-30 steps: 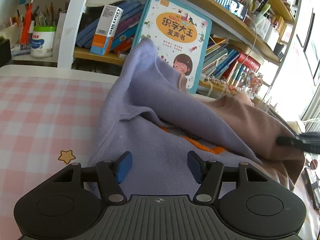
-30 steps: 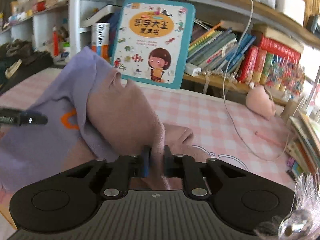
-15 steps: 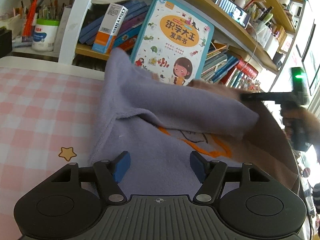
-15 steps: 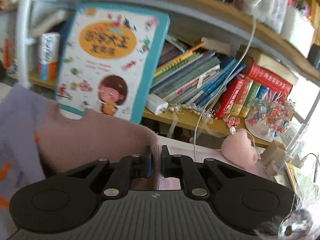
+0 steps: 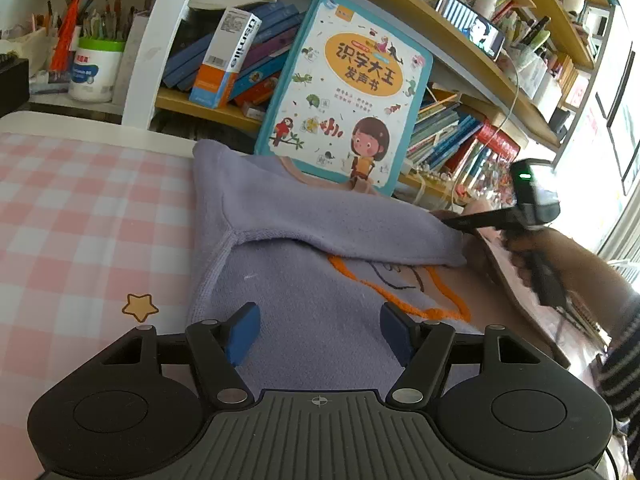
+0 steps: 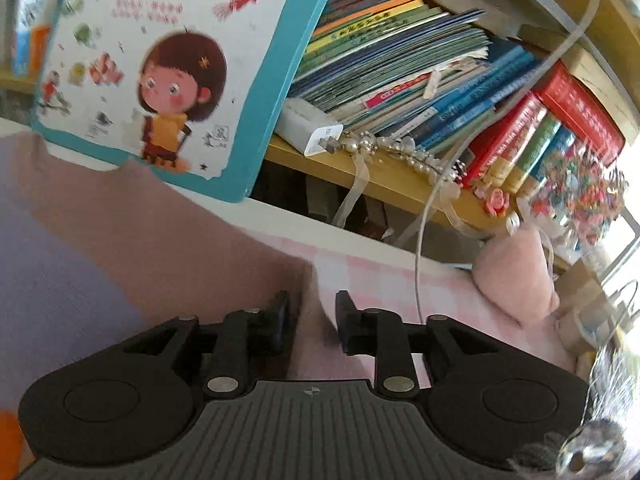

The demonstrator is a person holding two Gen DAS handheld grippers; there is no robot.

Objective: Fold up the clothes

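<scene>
Garment: lilac sweatshirt, orange stitched motif on the front, dusty-pink lining and neck trim; lies on the pink-checked tablecloth, in front of the picture book leaning on the shelf.
Fold state: one flap is laid across the body, its seam edge crossing above the motif; the fold sits loose, not pressed flat.
Progress (judged): early to middle; one fold in, further folds and squaring left.
Right gripper: jaws part open, pink cloth edge between them, apparently not clamped.
Left gripper: jaws wide apart, nothing held, over the near hem.
Surround: bookshelf, pink plush toy at right.
</scene>
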